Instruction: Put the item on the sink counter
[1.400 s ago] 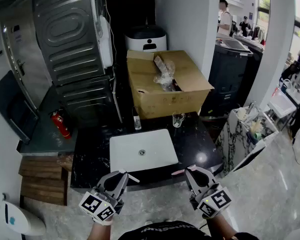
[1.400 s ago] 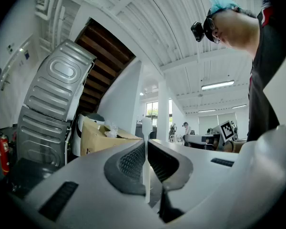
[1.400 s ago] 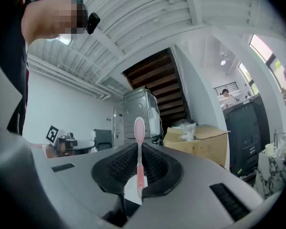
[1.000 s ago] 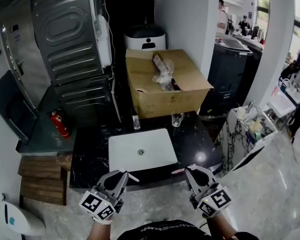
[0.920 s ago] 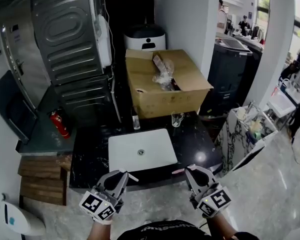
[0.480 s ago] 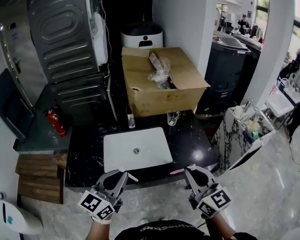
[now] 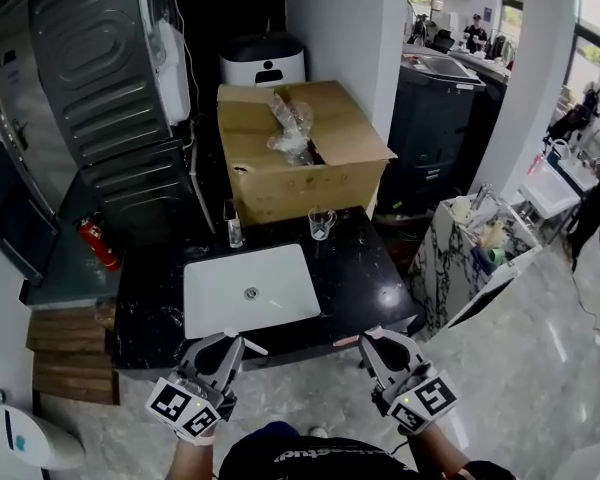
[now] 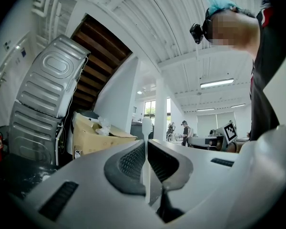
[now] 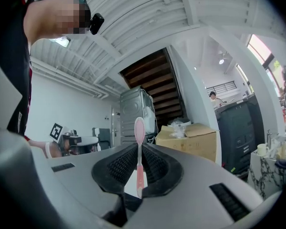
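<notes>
Pink toothbrush (image 9: 139, 147) is clamped in the right hand-held gripper (image 7: 382, 344) and a white toothbrush (image 8: 146, 147) in the left hand-held gripper (image 7: 218, 348), both low in frame, short of the black surface (image 7: 370, 278), seemingly pinched tight for carrying.

Black counter (image 7: 370, 278): glass (image 7: 321, 224), bottle (image 7: 234, 233) (white sink (image 7: 220, 303) inset).

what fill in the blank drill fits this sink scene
The right stick, clamped in the right gripper, is ____.
The left stick, clamped in the left gripper, is ____.
The white basin sits in a ____ counter.
A glass stands before the ____ box.
Missing: pink; white; black; cardboard.
</notes>
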Action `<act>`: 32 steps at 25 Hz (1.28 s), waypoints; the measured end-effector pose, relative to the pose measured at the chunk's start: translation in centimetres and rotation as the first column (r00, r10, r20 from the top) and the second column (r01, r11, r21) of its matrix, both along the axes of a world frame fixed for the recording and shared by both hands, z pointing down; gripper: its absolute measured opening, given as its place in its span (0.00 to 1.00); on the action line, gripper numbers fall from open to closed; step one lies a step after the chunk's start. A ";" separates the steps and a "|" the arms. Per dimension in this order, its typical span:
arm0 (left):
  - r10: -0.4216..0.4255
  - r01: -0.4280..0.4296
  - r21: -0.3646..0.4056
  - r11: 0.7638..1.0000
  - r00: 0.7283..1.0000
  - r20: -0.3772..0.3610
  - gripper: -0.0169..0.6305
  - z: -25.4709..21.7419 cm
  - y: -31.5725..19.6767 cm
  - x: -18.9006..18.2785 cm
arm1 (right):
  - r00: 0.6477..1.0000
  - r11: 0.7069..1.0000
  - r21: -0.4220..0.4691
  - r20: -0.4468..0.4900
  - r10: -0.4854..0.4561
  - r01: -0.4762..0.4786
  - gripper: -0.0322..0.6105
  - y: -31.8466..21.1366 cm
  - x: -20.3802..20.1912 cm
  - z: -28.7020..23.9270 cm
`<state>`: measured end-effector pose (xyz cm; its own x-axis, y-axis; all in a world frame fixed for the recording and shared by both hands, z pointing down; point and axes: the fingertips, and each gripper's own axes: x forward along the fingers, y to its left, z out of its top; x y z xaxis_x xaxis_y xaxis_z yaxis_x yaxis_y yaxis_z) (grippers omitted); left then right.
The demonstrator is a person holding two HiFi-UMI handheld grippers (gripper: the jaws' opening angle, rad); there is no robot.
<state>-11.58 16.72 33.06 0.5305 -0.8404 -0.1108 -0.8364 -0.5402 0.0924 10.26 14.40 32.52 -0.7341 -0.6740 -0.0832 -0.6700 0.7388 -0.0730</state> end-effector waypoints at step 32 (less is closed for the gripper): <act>0.146 -0.146 0.008 0.989 0.988 -0.050 0.07 1.6 -26.4 -7.5 | 0.993 0.989 -0.113 0.059 0.105 -0.098 0.14 -23.8 -7.3 0.1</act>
